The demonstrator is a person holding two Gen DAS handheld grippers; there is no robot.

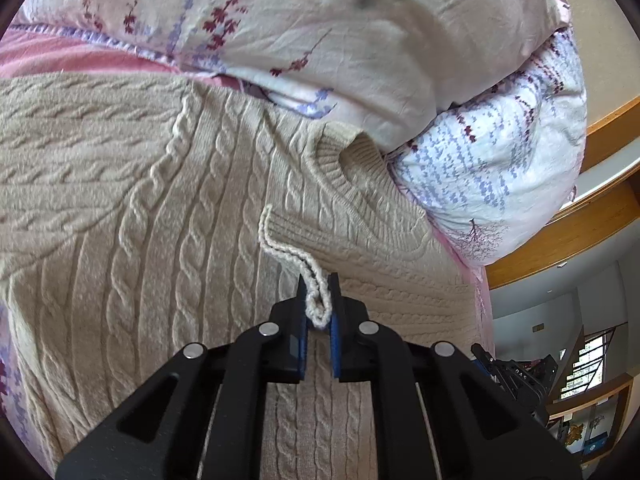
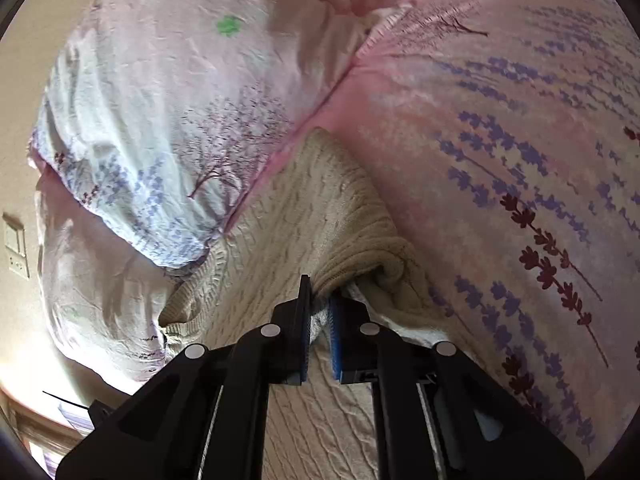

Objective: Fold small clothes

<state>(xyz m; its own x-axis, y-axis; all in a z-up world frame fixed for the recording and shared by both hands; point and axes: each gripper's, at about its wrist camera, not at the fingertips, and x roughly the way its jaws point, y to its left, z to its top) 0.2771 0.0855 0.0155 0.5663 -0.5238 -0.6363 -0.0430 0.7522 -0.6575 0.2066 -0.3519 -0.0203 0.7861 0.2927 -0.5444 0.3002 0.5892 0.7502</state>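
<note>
Beige cable-knit sweater (image 1: 168, 216) spread on a bed, pinched by both claws.
The left claw (image 1: 319, 300) is clenched on a folded ribbed edge of the knit; the right claw (image 2: 320, 308) grasps a bunched ribbed edge too. Floral pillows (image 1: 360, 40) touch the sweater's far side, over a pink lavender-print bedsheet (image 2: 520, 140).

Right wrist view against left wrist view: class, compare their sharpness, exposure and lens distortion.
Left wrist view: crisp, evenly lit, the sweater cables sharp, the wooden bed frame bowed by the fisheye. Right wrist view: softer and hazier, the quilt print smeared, blown-out glare at lower left near the pillow.
</note>
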